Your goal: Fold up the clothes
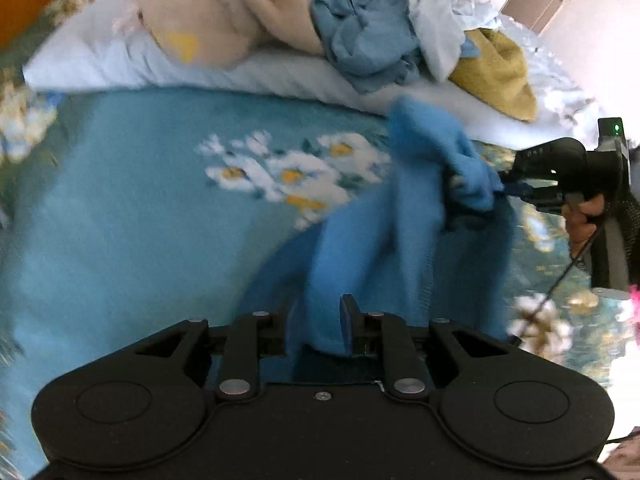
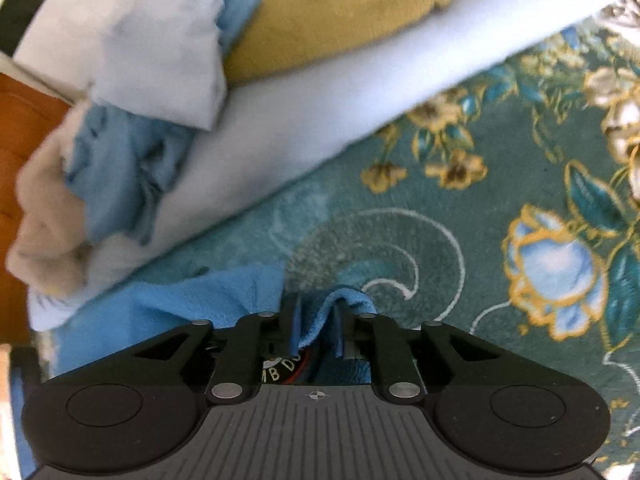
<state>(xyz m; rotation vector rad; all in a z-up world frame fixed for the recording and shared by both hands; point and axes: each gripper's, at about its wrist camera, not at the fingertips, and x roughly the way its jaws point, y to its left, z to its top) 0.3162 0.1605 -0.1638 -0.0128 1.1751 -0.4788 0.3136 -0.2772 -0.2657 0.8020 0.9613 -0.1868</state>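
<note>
**Item count, bed surface**

Black two-finger grippers: two, the left gripper (image 1: 320, 322) and the right gripper (image 2: 316, 326). Person's hands visible: one (image 1: 586, 216), on the right gripper's handle.

Bright blue fleece garment (image 1: 400, 232): one, lying on the blanket.

Heaped clothes on the pale blue pillow (image 1: 248, 72): four distinguishable, namely one beige fluffy garment (image 1: 224, 12), one dusty-blue crumpled cloth (image 1: 360, 36), one pale grey-white cloth (image 1: 432, 32) and one mustard-yellow fleece piece (image 1: 500, 72).

Teal floral plush blanket (image 2: 500, 184): one.

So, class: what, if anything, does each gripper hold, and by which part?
Both hold the same blue garment. The left gripper pinches a bunched fold; the right gripper has a folded edge between its fingers, though how firmly is unclear.
</note>
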